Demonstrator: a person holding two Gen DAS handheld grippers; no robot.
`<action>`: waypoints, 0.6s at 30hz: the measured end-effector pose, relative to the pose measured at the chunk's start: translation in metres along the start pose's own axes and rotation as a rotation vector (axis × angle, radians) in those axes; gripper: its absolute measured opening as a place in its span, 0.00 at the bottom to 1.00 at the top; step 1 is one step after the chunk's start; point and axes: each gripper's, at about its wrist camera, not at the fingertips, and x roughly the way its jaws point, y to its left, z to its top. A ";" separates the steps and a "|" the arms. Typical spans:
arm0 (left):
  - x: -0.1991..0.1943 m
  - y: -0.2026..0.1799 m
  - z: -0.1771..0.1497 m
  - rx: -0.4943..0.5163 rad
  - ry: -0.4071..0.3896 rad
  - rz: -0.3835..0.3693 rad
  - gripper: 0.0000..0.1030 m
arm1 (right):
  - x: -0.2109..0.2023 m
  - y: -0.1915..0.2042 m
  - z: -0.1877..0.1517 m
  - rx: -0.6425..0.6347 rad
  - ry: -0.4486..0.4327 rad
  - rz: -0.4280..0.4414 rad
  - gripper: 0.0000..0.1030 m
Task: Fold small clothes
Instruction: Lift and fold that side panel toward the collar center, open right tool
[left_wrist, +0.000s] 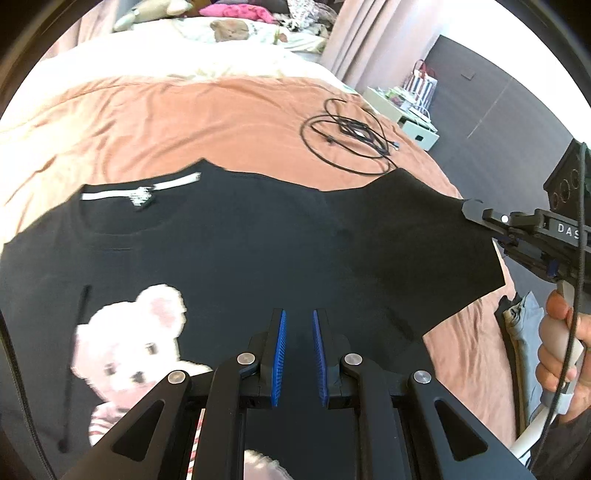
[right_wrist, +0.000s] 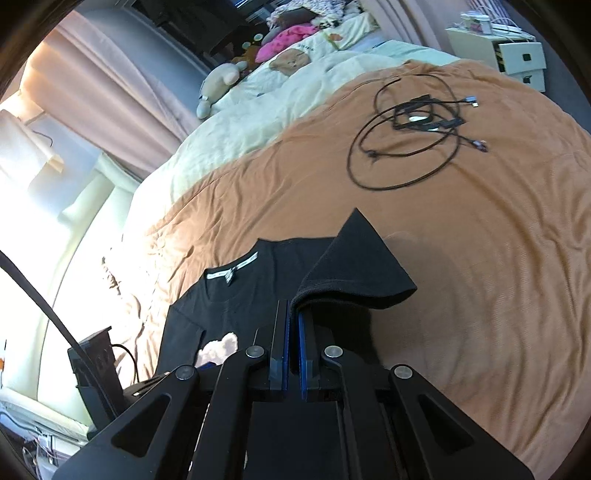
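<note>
One shirt (left_wrist: 240, 251) lies spread on the bed (left_wrist: 184, 122), no fold finished. The right gripper (right_wrist: 294, 332) is clamped on its sleeve (right_wrist: 354, 273), lifted just ahead of it. The left gripper (left_wrist: 297, 354) has shirt cloth between slightly parted pads; whether they pinch it, I cannot tell. Neck label unreadable; "DAS" shows on the right gripper.

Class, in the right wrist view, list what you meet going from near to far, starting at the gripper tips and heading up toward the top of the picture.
Right hand-held gripper → lifted black T-shirt sleeve → bare orange-brown bedspread → coiled black cable → cream-white duvet → bright pink cloth heap.
</note>
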 end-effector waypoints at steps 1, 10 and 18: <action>-0.007 0.005 -0.001 0.002 -0.005 0.011 0.15 | 0.003 0.005 -0.001 -0.007 0.006 0.000 0.01; -0.045 0.035 -0.004 -0.030 -0.036 0.054 0.15 | 0.037 0.041 -0.011 -0.027 0.060 0.011 0.01; -0.055 0.059 -0.013 -0.063 -0.029 0.076 0.15 | 0.085 0.067 -0.024 -0.066 0.138 0.010 0.01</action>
